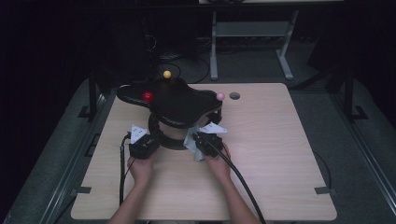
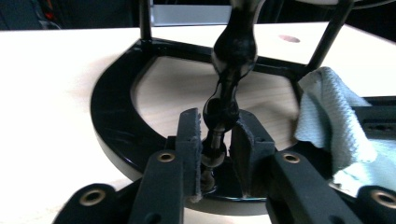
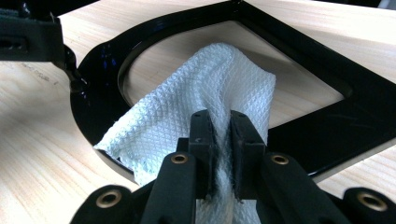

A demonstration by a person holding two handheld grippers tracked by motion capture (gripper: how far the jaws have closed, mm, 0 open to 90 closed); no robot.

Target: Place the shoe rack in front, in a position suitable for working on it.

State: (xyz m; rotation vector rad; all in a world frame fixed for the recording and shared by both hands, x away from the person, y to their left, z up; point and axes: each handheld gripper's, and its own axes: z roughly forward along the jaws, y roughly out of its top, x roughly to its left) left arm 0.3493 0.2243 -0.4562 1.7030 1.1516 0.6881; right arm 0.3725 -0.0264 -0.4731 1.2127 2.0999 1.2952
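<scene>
- While both hands rest low on the wooden table (image 1: 280, 154), the left gripper (image 1: 142, 147) and the right gripper (image 1: 208, 142) sit on either side of a black stand (image 1: 173, 100) near the middle of the tabletop.
- Seen from the high view, the stand has a broad, dark, curved top plate carrying 3 small balls: a red ball (image 1: 148, 96), a yellow ball (image 1: 167, 74) and a pink ball (image 1: 220, 96).
- Under that plate lies the stand's glossy black base ring (image 2: 112, 121), flat on the table, with thin black uprights rising from it.
- In the left gripper view, the left gripper (image 2: 219, 140) has its 2 jaws clamped on a shiny black turned post (image 2: 233, 51), gripping its narrow lower part just above the base ring; the post rises upright between the pads.
- In the right gripper view, the right gripper (image 3: 220, 140) has its jaws pressed together on a pale, waffle-textured cloth (image 3: 205, 88), a fold of which is pinched between the pads.
- The cloth bunches out ahead of those jaws and lies over the near rim of the base ring (image 3: 98, 74), touching it.
- From the left gripper view, the same cloth (image 2: 331, 121) shows at the right, draped just beside the ring's edge.
- A thick black cable (image 1: 243, 179) trails from the right gripper toward the near edge of the table.
</scene>
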